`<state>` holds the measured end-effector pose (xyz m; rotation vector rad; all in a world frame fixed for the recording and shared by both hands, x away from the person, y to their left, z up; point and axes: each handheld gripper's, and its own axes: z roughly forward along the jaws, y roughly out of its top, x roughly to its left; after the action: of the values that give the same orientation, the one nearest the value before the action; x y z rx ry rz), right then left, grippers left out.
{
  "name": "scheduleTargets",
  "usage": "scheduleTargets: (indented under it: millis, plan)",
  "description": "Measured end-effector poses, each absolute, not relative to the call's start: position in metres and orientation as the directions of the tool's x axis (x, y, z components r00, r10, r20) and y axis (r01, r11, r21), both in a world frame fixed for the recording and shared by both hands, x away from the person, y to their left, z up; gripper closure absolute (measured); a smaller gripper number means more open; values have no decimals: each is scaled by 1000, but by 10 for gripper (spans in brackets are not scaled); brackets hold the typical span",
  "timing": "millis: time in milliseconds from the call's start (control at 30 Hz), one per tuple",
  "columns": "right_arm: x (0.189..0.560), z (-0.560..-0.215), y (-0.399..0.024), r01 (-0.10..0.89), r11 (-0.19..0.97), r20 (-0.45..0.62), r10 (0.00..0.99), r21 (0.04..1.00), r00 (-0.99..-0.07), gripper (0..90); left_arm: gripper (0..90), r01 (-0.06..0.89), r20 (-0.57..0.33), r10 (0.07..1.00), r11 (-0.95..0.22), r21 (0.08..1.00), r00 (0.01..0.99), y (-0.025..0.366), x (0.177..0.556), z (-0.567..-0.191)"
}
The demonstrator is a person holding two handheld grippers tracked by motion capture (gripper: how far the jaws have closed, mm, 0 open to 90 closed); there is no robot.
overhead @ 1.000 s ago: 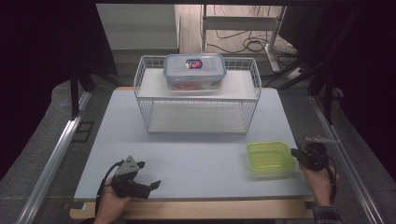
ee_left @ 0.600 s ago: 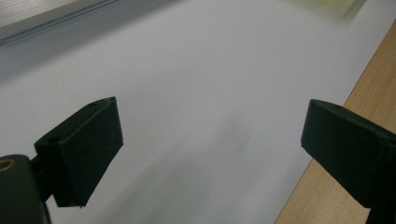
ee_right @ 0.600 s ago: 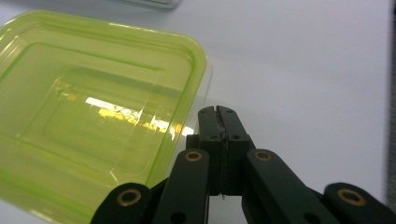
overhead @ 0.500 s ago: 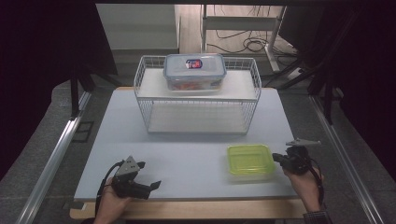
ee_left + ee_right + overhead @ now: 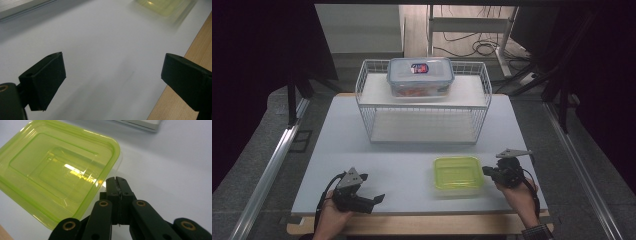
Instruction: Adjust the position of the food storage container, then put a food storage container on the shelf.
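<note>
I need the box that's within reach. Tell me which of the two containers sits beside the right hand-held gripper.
The green container, low and lidless, on the table by the right hand-held gripper. The clear lidded box sits on the wire rack.

Both grippers are black with brass-ringed pivot holes, grey three-cornered top plates and black cables; the right wrist wears a dark band [image 5: 536, 232].

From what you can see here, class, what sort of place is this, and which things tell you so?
Probably a lab or recording workstation, not a kitchen: a white table ringed by dark curtains, loose cables on the floor behind it, and a person working a hand-held gripper in each hand.
</note>
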<state>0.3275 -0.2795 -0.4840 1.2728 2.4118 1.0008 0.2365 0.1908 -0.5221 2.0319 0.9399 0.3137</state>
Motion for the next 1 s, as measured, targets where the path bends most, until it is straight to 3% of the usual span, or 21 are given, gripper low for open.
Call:
scheduleTargets:
  millis: [700,767,800,1000]
  plan:
    - [321,-491,-214,545,492,70,696,679,-715,882,59,504,-116,711,-364,783,693,189,236,-523]
    - [321,-490,-215,545,487,70,699,683,-712,859,59,504,-117,712,-361,784,693,189,236,-523]
    - [321,-489,-220,538,491,48,707,685,-706,783,59,504,-117,712,-362,784,693,189,236,-523]
    - [320,-486,-232,537,457,50,728,709,-684,558,59,503,-116,710,-364,783,695,189,236,-523]
